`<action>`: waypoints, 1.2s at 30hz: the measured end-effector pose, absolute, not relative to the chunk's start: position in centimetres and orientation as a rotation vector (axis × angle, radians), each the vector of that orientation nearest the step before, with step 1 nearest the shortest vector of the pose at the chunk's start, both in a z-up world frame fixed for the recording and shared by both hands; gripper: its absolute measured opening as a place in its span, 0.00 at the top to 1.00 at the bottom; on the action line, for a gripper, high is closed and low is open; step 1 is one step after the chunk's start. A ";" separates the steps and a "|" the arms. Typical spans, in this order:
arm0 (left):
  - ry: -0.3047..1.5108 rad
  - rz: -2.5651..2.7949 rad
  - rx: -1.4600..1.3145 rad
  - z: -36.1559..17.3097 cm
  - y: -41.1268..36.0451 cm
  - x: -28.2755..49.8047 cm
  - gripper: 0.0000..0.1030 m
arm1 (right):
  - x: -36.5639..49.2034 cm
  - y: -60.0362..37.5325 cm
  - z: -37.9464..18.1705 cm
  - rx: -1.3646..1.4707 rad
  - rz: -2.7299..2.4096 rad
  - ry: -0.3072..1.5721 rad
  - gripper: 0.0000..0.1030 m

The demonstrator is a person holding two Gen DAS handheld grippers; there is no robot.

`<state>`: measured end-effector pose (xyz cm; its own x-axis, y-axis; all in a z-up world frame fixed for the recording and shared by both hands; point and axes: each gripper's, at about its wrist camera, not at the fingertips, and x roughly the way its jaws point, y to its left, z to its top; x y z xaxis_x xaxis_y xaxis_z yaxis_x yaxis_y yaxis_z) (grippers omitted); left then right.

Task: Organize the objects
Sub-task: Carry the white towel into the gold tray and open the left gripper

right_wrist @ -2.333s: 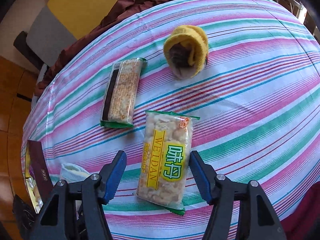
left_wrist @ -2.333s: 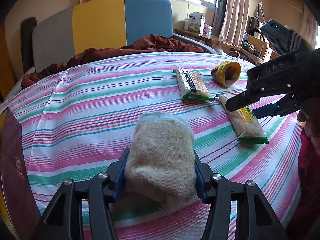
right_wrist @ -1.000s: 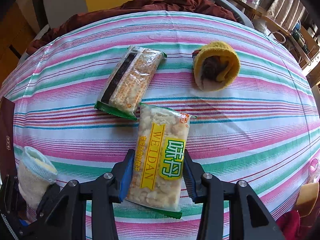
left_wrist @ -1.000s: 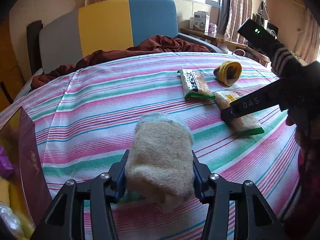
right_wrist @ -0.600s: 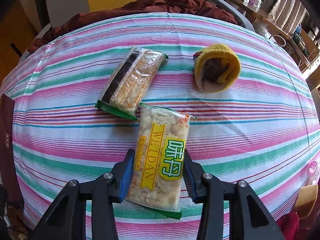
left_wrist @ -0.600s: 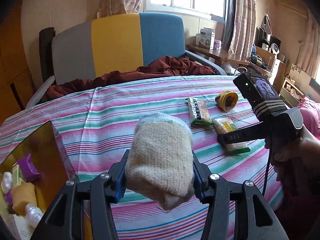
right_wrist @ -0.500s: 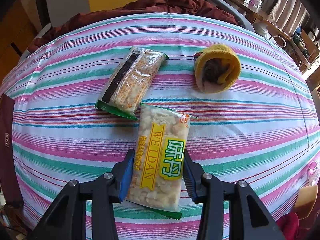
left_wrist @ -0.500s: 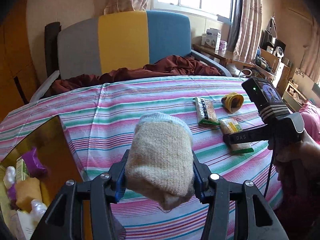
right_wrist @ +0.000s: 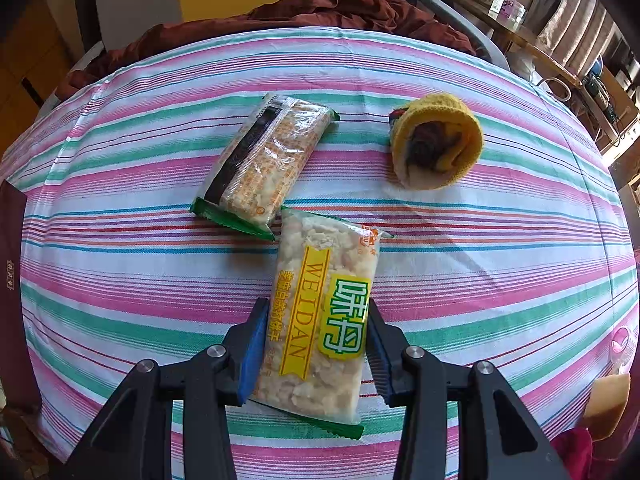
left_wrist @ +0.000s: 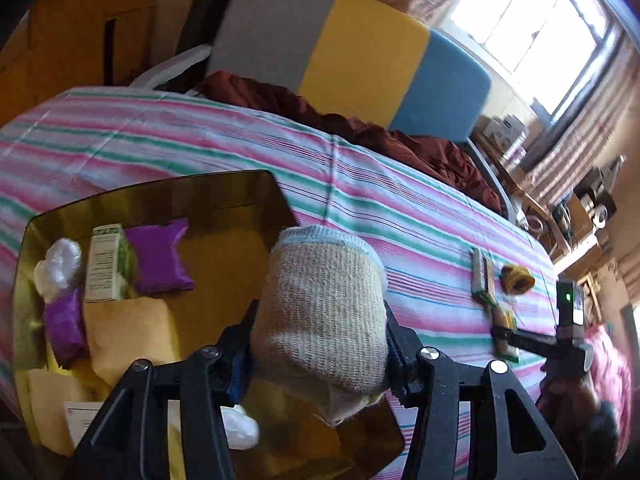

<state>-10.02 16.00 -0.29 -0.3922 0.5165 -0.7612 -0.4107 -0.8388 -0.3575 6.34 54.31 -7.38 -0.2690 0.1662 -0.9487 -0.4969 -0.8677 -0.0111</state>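
- left gripper point(left_wrist: 320, 344): jaws partly closed, pads pressed on both sides of a rolled beige sock point(left_wrist: 322, 312); sock is held clear of the surface, above the near right corner of a gold-lined box point(left_wrist: 160, 188).
- right gripper point(right_wrist: 314, 348): jaws narrowly set, blue pads against both long edges of the weidan snack packet point(right_wrist: 320, 320), which lies flat on the striped tablecloth point(right_wrist: 480, 288).
- second snack packet point(right_wrist: 264, 164), clear film with green ends, lies just beyond the first, corners almost touching.
- rolled yellow sock point(right_wrist: 436, 146) lies apart, to the right of the packets.
- box contents: purple packets point(left_wrist: 158, 256), a small carton point(left_wrist: 105, 268), a yellow cloth point(left_wrist: 128, 336), white wads point(left_wrist: 60, 268).
- cloth is woven, pink, green and white stripes, lightly creased.
- behind the table: chair back point(left_wrist: 352, 52) in grey, yellow and blue panels, a maroon fabric point(left_wrist: 360, 128) heaped on the seat; window point(left_wrist: 532, 12) and curtains on the right.
- held sock is coarse-knit, cylindrical, pale blue cuff at the top.
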 end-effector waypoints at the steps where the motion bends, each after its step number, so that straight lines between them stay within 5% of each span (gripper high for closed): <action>1: -0.189 2.253 -1.296 -0.4 14.7 -10.9 0.48 | 6.4 54.4 -7.3 -1.574 2.175 0.404 0.56; 12: -0.438 2.256 -1.453 -2.5 11.1 -16.1 0.48 | 5.6 54.4 -7.6 -1.576 2.174 0.400 0.56; 28: -0.133 2.340 -1.546 -7.7 16.6 -19.6 0.44 | 5.5 54.4 -7.7 -1.576 2.173 0.403 0.56; 36: -0.043 2.415 -1.400 -4.1 15.5 -17.1 0.37 | 5.4 54.6 -7.9 -1.576 2.174 0.398 0.56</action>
